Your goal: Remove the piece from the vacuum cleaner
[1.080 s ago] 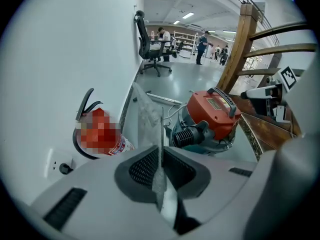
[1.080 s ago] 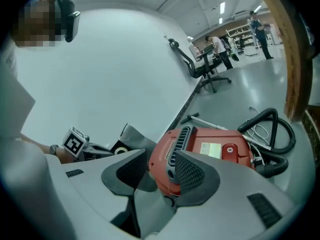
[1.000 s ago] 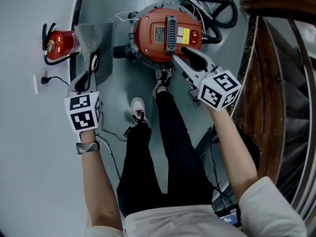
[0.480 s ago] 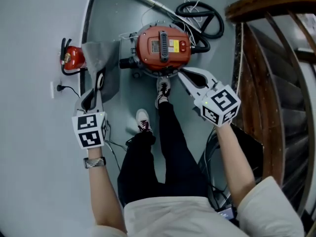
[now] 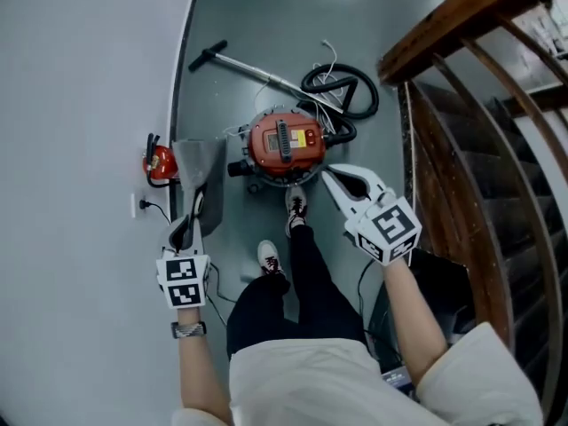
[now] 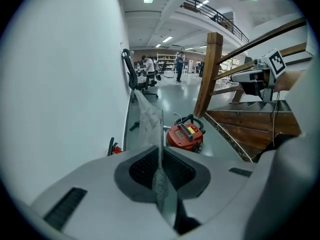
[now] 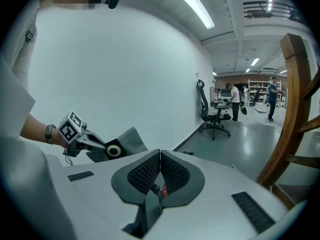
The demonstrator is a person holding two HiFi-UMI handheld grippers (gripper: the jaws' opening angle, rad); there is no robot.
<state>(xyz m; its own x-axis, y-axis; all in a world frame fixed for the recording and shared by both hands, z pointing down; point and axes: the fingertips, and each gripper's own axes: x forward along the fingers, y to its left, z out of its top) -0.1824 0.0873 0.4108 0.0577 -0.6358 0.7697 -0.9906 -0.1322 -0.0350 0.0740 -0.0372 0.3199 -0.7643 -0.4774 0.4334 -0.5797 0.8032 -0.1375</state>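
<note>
Left gripper holds the grey filter piece, which is clear of the vacuum cleaner; right gripper is empty.
Your left gripper (image 5: 193, 211) has its jaws pinched narrow on the thin edge of the grey filter piece (image 5: 200, 160). The piece sticks up past the tips, left of centre in the head view. Its black ring collar (image 7: 114, 150) shows in the right gripper view. Your right gripper (image 5: 333, 180) has just been closing: its pads now meet with nothing between them, tips at the lower right of the vacuum cleaner (image 5: 284, 143). The red vacuum sits mid-frame on the grey floor (image 5: 293, 7), apart from the piece, with your shoe (image 5: 297, 207) just below it. The black hose (image 5: 342, 91) coils at its upper right and the wand (image 5: 248, 67) runs to the upper left. A fire extinguisher (image 5: 160, 162) stands by the wall, just left of the piece. Wooden stairs (image 5: 479, 105) fill the right side.
</note>
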